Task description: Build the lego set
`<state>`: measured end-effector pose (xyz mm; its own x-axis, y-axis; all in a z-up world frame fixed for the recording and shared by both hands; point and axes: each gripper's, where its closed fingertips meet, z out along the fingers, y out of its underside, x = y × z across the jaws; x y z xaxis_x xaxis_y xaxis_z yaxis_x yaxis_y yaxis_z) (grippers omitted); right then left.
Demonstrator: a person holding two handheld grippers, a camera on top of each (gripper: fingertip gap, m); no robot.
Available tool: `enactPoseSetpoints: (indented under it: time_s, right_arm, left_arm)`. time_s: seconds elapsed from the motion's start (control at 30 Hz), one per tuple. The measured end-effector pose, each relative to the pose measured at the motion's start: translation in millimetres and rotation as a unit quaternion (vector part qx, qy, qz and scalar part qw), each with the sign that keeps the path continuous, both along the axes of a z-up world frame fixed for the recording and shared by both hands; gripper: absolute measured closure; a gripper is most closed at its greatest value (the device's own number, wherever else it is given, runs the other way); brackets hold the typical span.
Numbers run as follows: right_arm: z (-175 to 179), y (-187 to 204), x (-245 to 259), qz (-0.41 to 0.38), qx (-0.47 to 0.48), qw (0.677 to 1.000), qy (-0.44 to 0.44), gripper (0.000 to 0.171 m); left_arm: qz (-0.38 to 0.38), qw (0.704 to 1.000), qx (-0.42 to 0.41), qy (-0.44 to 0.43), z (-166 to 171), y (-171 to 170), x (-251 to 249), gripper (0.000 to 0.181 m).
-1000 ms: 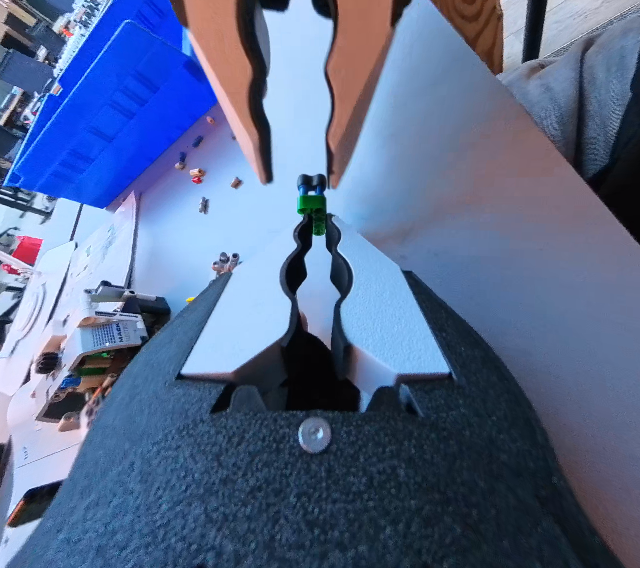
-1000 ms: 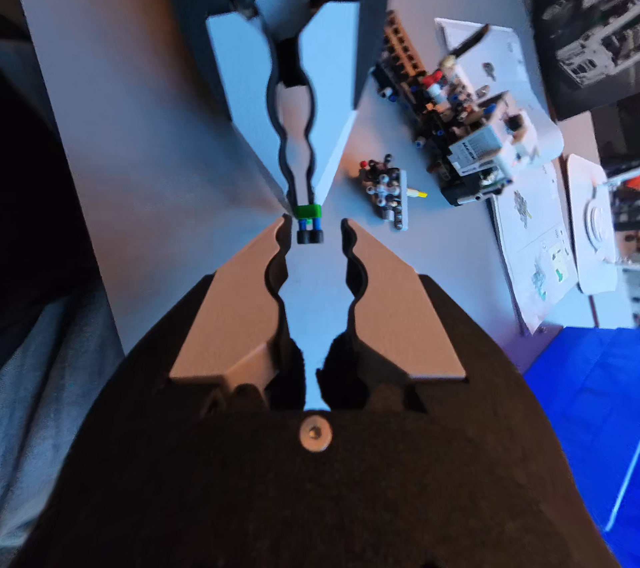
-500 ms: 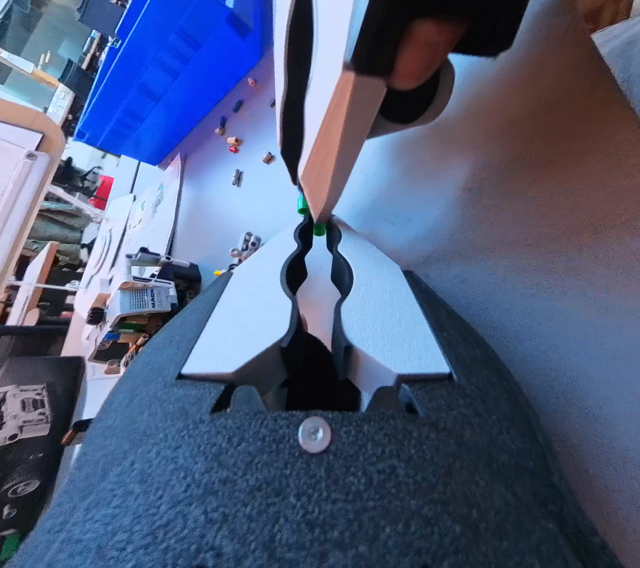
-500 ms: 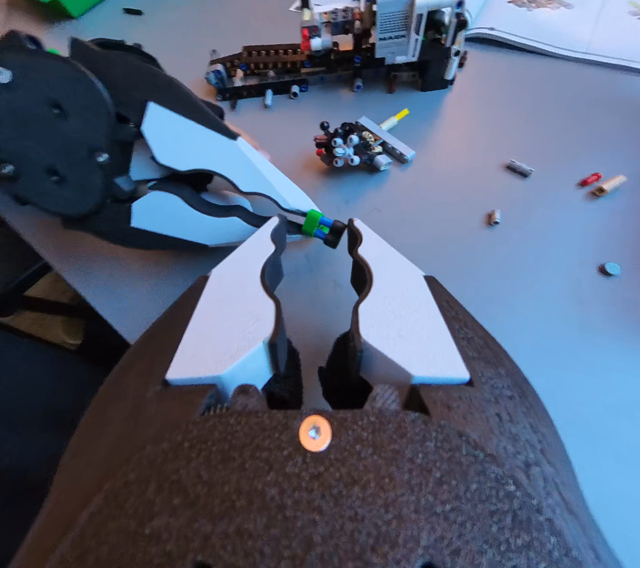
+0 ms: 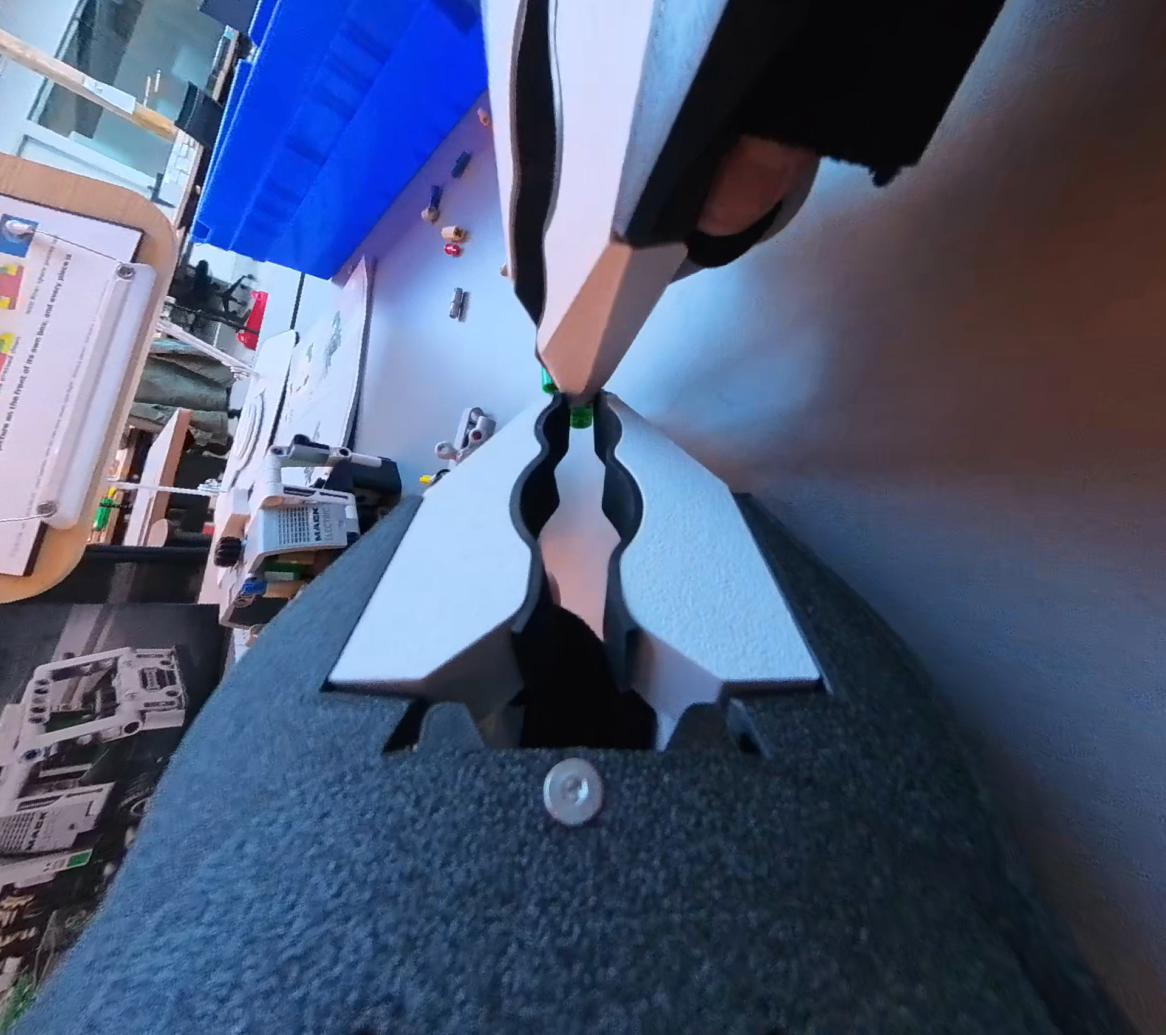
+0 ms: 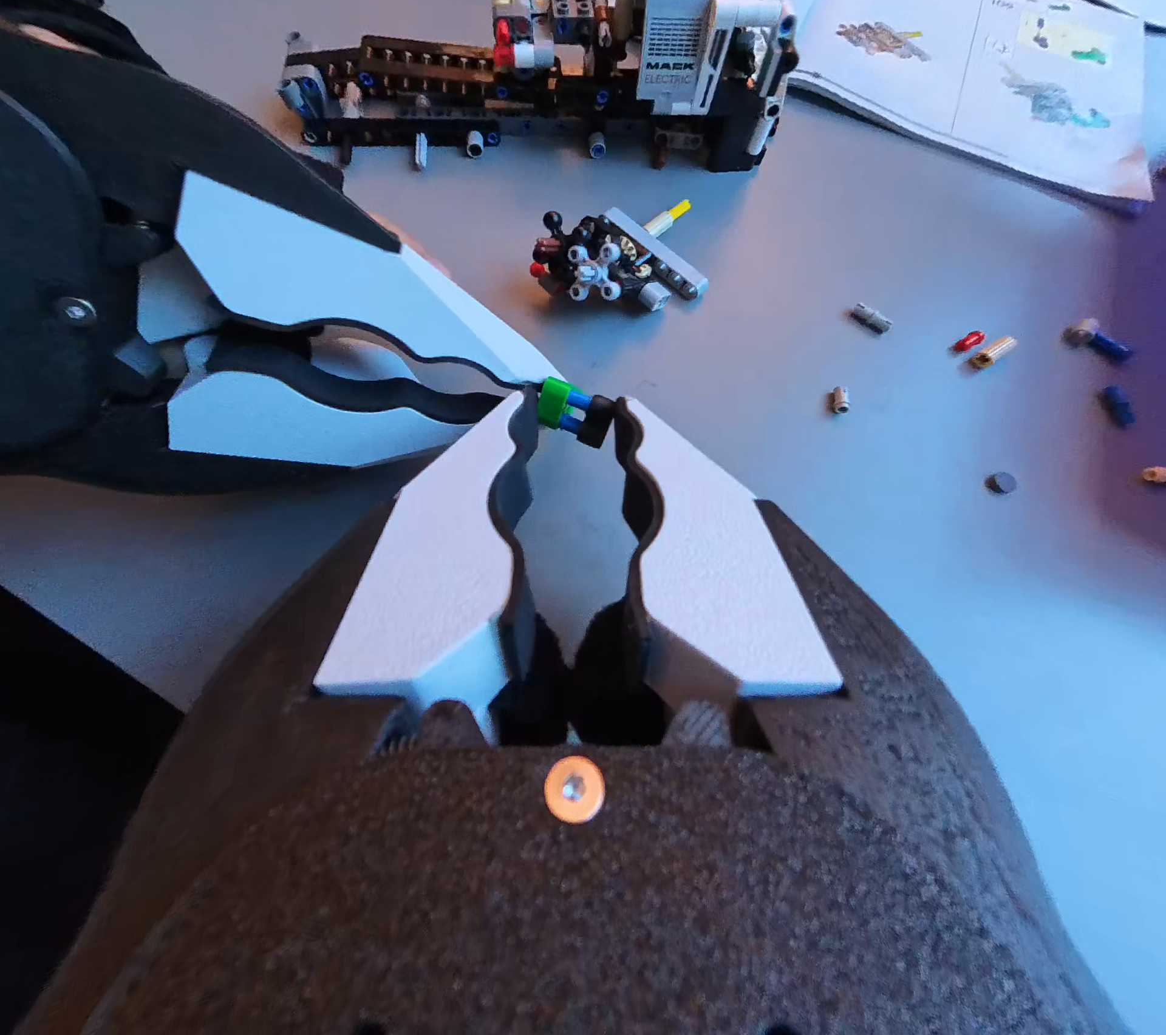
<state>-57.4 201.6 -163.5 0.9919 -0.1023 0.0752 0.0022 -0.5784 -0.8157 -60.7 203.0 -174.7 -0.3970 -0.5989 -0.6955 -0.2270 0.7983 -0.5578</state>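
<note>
left gripper (image 6: 527, 396) fingers pinching green piece (image 6: 554, 402), right gripper (image 6: 571, 415) fingers narrow around its black end, truck model (image 6: 568, 59) beyond on counter (image 6: 883, 532)

Bare table (image 6: 852, 658) right of the right gripper (image 6: 571, 405), open passage there up to the loose pins (image 6: 984, 352) scattered toward the right edge; left gripper (image 6: 524, 393) blocks the left side, its fingers (image 6: 353, 273) meeting the right one's tips at the green-and-blue piece (image 6: 561, 405); ahead, small black assembly (image 6: 615, 263) sits mid-table, a clear strip between it and the truck model (image 6: 568, 65); instruction booklet (image 6: 978, 59) covers the far right corner; blue bins (image 5: 353, 96) wall off one edge.
</note>
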Motion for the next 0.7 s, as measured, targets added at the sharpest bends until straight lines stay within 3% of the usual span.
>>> enactPoseSetpoints:
  time_s: [0.17,0.4,0.5,0.63,0.7]
  right_arm:
    - [0,-2,3,-0.008,-0.002,0.998,-0.056,0.148]
    - [0,-2,0,0.018,0.017,1.0,-0.014,0.149]
    - [17,-3,2,0.052,0.058,0.996,-0.034,0.148]
    - [40,-10,12,0.071,0.099,0.985,-0.118,0.148]
    - [50,-14,11,0.095,0.123,0.973,-0.171,0.148]
  left_arm:
    - [0.017,1.0,-0.002,0.012,-2,-1,1,0.176]
    - [0.001,0.999,0.032,-0.012,1,-2,2,0.176]
    - [-0.017,0.997,0.034,-0.06,16,-3,4,0.176]
    - [-0.011,0.997,0.0,-0.08,30,7,2,0.17]
    - [-0.015,0.995,-0.065,-0.071,36,13,-2,0.166]
